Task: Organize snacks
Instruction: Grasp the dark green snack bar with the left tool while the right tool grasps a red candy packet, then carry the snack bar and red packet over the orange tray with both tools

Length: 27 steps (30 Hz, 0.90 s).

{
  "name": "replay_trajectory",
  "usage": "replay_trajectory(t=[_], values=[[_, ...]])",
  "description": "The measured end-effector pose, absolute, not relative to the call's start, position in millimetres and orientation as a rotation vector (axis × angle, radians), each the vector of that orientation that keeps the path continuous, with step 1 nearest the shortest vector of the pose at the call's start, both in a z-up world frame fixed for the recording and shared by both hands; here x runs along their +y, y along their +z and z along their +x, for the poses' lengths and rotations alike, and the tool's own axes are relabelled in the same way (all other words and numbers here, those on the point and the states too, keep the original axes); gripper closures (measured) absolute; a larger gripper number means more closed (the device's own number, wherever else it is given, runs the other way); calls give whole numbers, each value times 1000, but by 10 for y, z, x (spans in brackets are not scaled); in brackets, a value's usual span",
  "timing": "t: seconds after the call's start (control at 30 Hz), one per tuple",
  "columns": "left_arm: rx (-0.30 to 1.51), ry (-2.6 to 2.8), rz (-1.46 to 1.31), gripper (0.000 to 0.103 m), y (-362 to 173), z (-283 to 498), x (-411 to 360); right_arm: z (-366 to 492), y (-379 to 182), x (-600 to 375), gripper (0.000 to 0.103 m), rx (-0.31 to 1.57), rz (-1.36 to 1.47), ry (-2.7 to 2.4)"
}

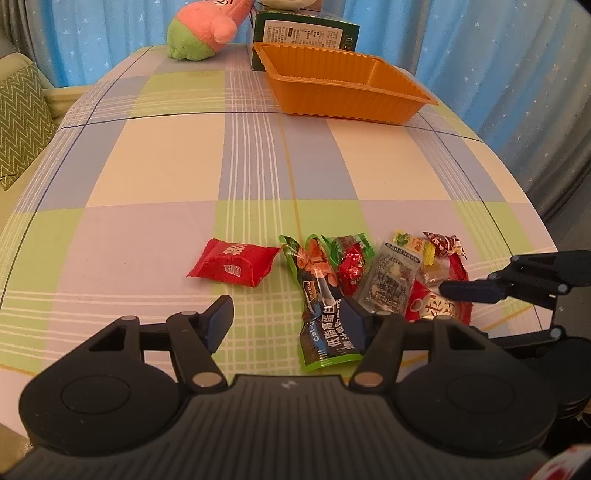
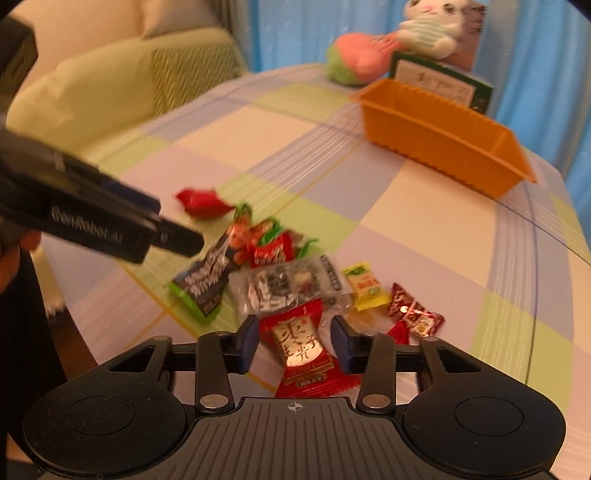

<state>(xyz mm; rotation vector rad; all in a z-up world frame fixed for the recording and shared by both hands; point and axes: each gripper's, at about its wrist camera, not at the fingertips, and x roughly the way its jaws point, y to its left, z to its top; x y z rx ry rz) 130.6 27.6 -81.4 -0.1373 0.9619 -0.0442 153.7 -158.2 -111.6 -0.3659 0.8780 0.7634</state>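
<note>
On the round table covered in a pastel checked cloth (image 1: pixel 155 155), one orange ridged plastic tray (image 1: pixel 343 88) with two compartments stood at the far side, well apart from the snacks. Behind it were one dark green printed cardboard box (image 1: pixel 306 33) and one pink-and-green plush toy (image 1: pixel 199 35); the right wrist view also showed one white plush cat (image 2: pixel 432 27) atop the box.

Near the front edge lay the snacks. One red pillow-shaped packet (image 1: pixel 232 267) sat alone, just left of a cluster. In the cluster I counted one long dark packet edged in green (image 1: pixel 321 306), one small red-and-green wrapped sweet (image 1: pixel 349 264), one clear packet with black print (image 1: pixel 393 282), one yellow packet (image 2: pixel 365 290), one dark red twisted sweet (image 2: pixel 415 310) and one red-and-white packet with large characters (image 2: pixel 303 350).

The left gripper (image 1: pixel 286 323) was spread wide, holding nothing, its right finger over the long dark packet. The right gripper (image 2: pixel 295 343) was also released, its jaws on either side of the red-and-white packet without visibly touching it.
</note>
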Motion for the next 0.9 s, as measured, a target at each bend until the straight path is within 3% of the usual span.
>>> replay_trajectory(t=[0.27, 0.5, 0.9], values=[[967, -102, -151, 44, -925, 1372, 194, 1464, -1153, -1664, 77, 895, -295, 691], [949, -97, -174, 63, -1013, 1500, 144, 1369, -1128, -1819, 78, 901, -157, 628], [951, -74, -51, 77, -1108, 1569, -49, 1352, -1083, -1970, 78, 869, -85, 565]])
